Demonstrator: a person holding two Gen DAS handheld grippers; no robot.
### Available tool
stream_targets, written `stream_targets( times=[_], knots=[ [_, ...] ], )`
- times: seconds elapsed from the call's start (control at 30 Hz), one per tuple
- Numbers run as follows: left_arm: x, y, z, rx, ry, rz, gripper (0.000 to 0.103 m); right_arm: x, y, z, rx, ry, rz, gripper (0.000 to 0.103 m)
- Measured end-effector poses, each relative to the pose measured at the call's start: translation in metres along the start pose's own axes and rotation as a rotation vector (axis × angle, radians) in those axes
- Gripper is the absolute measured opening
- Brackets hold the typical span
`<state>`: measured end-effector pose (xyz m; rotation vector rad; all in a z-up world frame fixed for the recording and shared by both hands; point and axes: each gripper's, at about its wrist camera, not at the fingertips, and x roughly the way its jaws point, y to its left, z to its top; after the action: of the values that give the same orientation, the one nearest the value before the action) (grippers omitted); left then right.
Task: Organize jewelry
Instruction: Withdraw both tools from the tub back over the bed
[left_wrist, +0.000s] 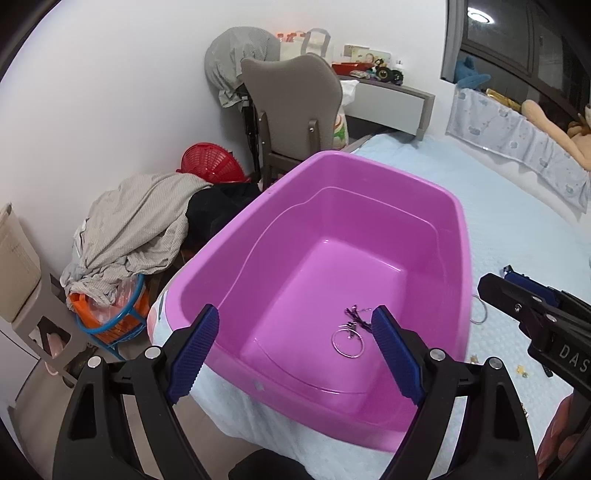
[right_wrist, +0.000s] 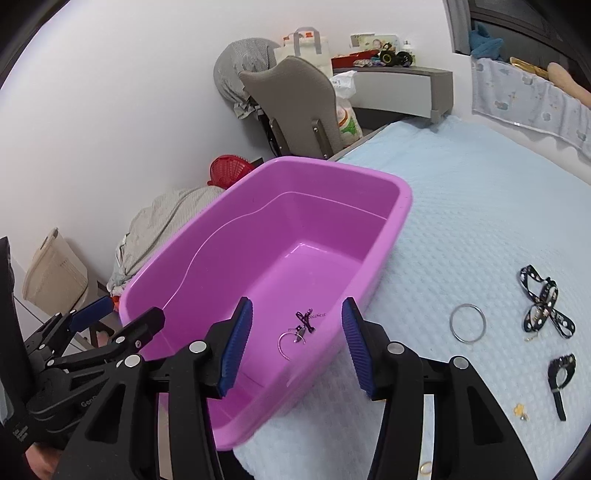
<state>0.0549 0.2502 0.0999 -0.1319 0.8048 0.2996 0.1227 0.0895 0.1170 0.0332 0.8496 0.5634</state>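
A pink plastic tub (left_wrist: 424, 206) (right_wrist: 402, 192) stands at the left edge of a bed with a light blue blanket (right_wrist: 480, 221). On its floor lie a silver hoop (left_wrist: 348, 343) (right_wrist: 290, 345) and a small dark purple piece (left_wrist: 356, 314) (right_wrist: 306, 320). My left gripper (left_wrist: 295, 314) (right_wrist: 122, 314) hangs open over the tub's near end. My right gripper (right_wrist: 297, 306) (left_wrist: 498, 277) is open above the tub's near right rim with nothing between its fingers. Right of the tub on the blanket lie a silver bangle (right_wrist: 467, 324), a black dotted bow (right_wrist: 546, 302), a black strap (right_wrist: 561, 373) and a small gold charm (right_wrist: 520, 410).
Beside the bed stand a grey chair (left_wrist: 291, 103), a red basket (left_wrist: 210, 162) and a pile of grey clothes (left_wrist: 136, 225). A beige hamper (right_wrist: 55, 277) sits by the wall. A padded bumper (left_wrist: 517, 140) lines the bed's far side. A gold ring (right_wrist: 425, 468) lies near the blanket's front edge.
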Motion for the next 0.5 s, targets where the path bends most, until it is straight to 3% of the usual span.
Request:
stream_targets(
  times=[0.5],
  knots=[
    [-0.040, -0.039, -0.023, 0.065, -0.039, -0.052, 0.083, -0.079, -0.030, -0.051, 0.066, -0.098, -0.048, 0.050]
  ],
)
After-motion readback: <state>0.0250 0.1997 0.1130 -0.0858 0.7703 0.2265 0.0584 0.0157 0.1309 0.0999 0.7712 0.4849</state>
